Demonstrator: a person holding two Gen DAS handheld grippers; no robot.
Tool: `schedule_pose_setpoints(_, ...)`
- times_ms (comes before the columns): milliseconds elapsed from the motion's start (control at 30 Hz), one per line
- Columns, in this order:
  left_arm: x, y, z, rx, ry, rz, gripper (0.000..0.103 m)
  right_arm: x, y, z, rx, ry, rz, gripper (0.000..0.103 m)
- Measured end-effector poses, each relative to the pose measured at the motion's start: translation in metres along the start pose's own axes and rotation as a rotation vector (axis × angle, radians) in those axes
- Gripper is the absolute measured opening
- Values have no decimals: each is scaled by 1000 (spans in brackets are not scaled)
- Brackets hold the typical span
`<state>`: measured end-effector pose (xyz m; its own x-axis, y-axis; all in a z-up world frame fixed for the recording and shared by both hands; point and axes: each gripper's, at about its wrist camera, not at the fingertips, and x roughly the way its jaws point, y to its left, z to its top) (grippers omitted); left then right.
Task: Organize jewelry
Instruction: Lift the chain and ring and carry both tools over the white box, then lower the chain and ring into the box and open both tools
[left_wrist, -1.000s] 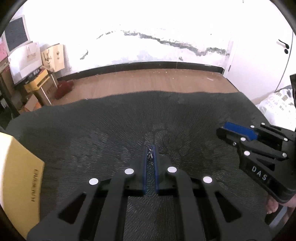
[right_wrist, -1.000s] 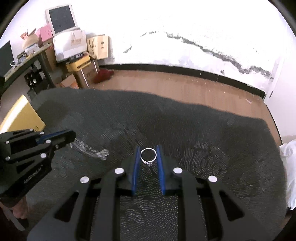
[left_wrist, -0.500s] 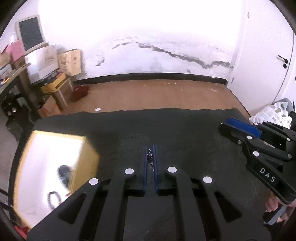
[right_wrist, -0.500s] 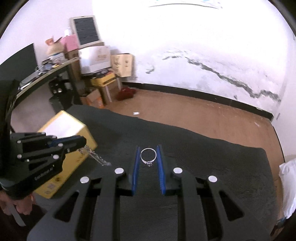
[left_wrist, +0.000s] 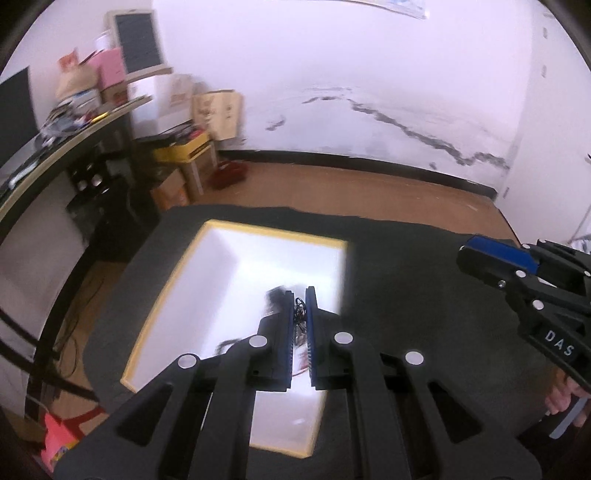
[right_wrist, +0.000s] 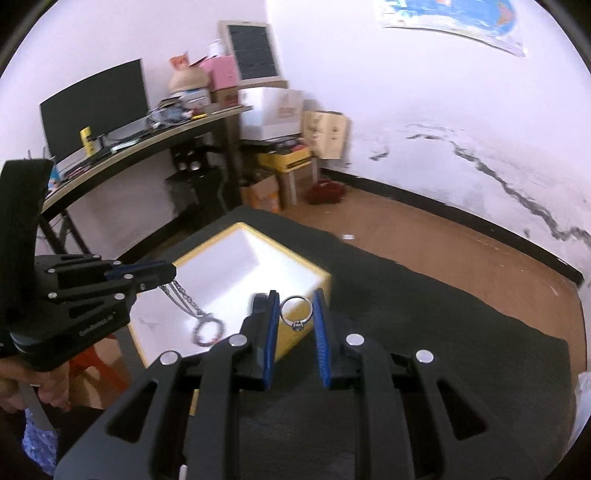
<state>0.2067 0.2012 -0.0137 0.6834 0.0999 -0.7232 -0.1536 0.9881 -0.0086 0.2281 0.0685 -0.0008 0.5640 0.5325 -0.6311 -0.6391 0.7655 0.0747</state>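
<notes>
An open yellow box with a white inside stands on the dark cloth at the table's left end; it also shows in the right wrist view. My left gripper is shut on a silver chain necklace, which hangs from its tip over the box, its looped end low inside. My right gripper is shut on a silver ring with a small stone, held above the box's near right corner. The right gripper shows at the right of the left wrist view.
The table is covered with a dark cloth. Beyond its left edge stand a desk with a monitor, stacked cardboard boxes and a red stool. Wooden floor and a white wall lie behind.
Both grippers have risen and swung left, carrying the necklace and the ring from over the bare cloth to above the open yellow box.
</notes>
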Motion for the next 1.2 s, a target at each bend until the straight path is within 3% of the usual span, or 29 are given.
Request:
schedule_pose_setpoints(233,12,68,-27,-44,26,48,6,45,48,11,-24,47,48,19)
schedule_pose_setpoints(367,34,82,-40,-24,52,51,6,77,63,11,-29,79,50,19)
schedule_pose_setpoints(600,83,100,-62,-150,67,14,6,129,63,-3,-17,131,35,19)
schedule_pose_setpoints(733,95,101,-69,-146,77,0,6,156,64,-10,-18,164,25,19)
schedule_pose_setpoints(867,106,106,-81,-177,116,-15,6,168,66,-13,-22,180,23,19)
schedule_pose_setpoints(1200,113,106,-86,-202,121,-2,6,181,61,-19,-24,210,16,19)
